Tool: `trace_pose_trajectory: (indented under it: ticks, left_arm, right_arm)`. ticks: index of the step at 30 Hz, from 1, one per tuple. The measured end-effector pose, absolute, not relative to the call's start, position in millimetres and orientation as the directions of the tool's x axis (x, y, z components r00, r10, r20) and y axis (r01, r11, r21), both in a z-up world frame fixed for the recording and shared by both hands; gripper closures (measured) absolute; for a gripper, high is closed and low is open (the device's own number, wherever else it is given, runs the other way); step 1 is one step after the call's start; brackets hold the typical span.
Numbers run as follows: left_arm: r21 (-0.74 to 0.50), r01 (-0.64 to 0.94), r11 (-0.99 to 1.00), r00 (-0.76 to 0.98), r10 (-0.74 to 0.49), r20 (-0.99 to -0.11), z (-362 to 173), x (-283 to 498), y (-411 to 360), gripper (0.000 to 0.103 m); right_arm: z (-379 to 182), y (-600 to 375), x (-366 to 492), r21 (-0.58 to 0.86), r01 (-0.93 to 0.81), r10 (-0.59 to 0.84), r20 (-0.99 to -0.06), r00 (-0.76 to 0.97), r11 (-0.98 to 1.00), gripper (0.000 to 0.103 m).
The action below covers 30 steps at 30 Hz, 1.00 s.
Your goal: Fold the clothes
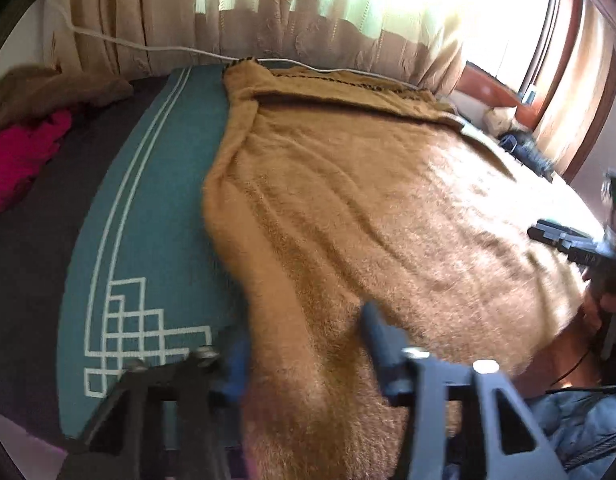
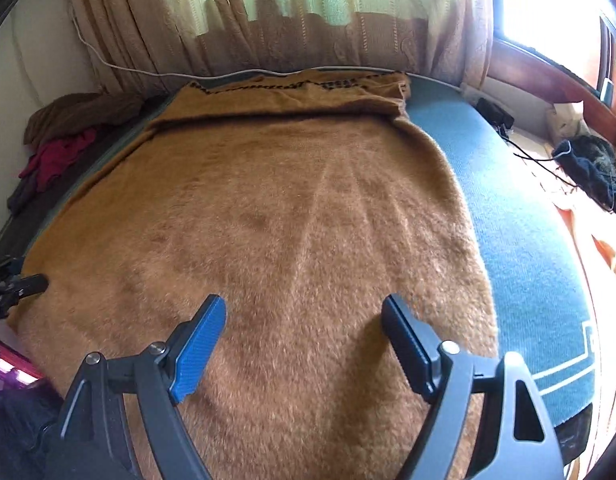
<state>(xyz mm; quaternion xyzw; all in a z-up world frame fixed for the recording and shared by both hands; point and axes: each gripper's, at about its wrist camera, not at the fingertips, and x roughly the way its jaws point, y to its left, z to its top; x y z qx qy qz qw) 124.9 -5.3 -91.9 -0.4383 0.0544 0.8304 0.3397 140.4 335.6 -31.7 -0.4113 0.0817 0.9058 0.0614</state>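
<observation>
A fuzzy tan garment (image 1: 368, 208) lies spread flat on a teal bed cover (image 1: 159, 200), its far end folded over with a dark-stitched trim. My left gripper (image 1: 303, 348) is open and blurred, straddling the garment's near left edge; one blue pad (image 1: 235, 360) sits just outside that edge. In the right wrist view, my right gripper (image 2: 305, 320) stands open just above the near middle of the garment (image 2: 287, 208), nothing between its fingers. Each gripper shows in the other's view: the right gripper (image 1: 568, 244) at the garment's right edge, the left gripper (image 2: 23, 284) at its left edge.
A pile of magenta clothes (image 1: 19, 160) and brown clothes (image 1: 47, 88) lies at the far left of the bed. Curtains (image 2: 267, 20) and a white cable (image 1: 147, 46) run along the far side. Dark items (image 2: 588, 160) and cords sit on the right beside a wooden frame.
</observation>
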Motion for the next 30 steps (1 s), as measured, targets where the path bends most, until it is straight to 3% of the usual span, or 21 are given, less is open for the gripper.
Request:
trace_pose_trajectory:
  ticks: [4,9,10,12,14,19,20,22,24,25,27,30]
  left_arm:
    - [-0.273,-0.591,-0.759,-0.359,0.551,-0.754,-91.1,119.6,-12.6,0.069]
    - [-0.18,-0.588,-0.789,-0.387,0.47,-0.793,-89.5,121.7,-5.9,0.067]
    - [-0.151,-0.579,-0.801,-0.405,0.443,-0.8,-89.7,122.2,-5.3,0.064]
    - [-0.091,-0.557,-0.825,-0.442,0.388,-0.809,-90.4,123.1,-4.4,0.036]
    - [-0.06,-0.541,-0.839,-0.461,0.355,-0.813,-92.9,122.8,-4.9,0.032]
    - [-0.147,-0.572,-0.807,-0.413,0.438,-0.799,-92.7,120.9,-4.0,0.032]
    - [-0.168,-0.587,-0.792,-0.392,0.459,-0.797,-92.4,121.1,-1.4,0.033]
    - [-0.208,-0.613,-0.763,-0.353,0.499,-0.792,-91.4,121.3,3.7,0.049]
    - [-0.233,-0.614,-0.754,-0.335,0.516,-0.788,-91.0,117.1,6.5,0.077]
    - [-0.246,-0.614,-0.75,-0.326,0.525,-0.786,-90.9,114.9,7.9,0.08]
    - [-0.27,-0.603,-0.751,-0.317,0.536,-0.782,-91.8,109.7,5.8,0.087]
    - [-0.288,-0.601,-0.745,-0.304,0.547,-0.78,-91.9,107.2,2.1,0.087]
  right_arm:
    - [-26.9,351.0,165.0,0.093,-0.226,0.078,-0.758,-0.647,-0.97,0.02]
    - [-29.3,365.2,191.8,0.09,-0.273,0.101,-0.785,-0.611,-0.958,0.02]
    - [-30.7,365.6,194.9,0.093,-0.272,0.095,-0.791,-0.605,-0.958,0.021]
    - [-31.5,361.2,196.7,0.061,-0.266,0.114,-0.796,-0.595,-0.962,0.021]
    - [-31.9,355.8,197.6,0.021,-0.26,0.141,-0.798,-0.586,-0.965,0.022]
    - [-36.0,366.1,198.9,0.019,-0.312,0.167,-0.812,-0.559,-0.95,0.023]
    - [-36.7,367.6,199.0,0.028,-0.316,0.162,-0.815,-0.557,-0.948,0.024]
    - [-36.3,366.8,198.5,0.049,-0.305,0.138,-0.816,-0.561,-0.951,0.033]
    - [-35.8,363.2,195.6,0.082,-0.271,0.09,-0.819,-0.567,-0.959,0.045]
    - [-35.6,361.4,194.2,0.098,-0.253,0.066,-0.819,-0.569,-0.962,0.059]
    - [-35.1,357.8,191.3,0.131,-0.218,0.018,-0.82,-0.573,-0.967,0.073]
    - [-34.4,352.4,187.0,0.18,-0.166,-0.054,-0.817,-0.574,-0.97,0.076]
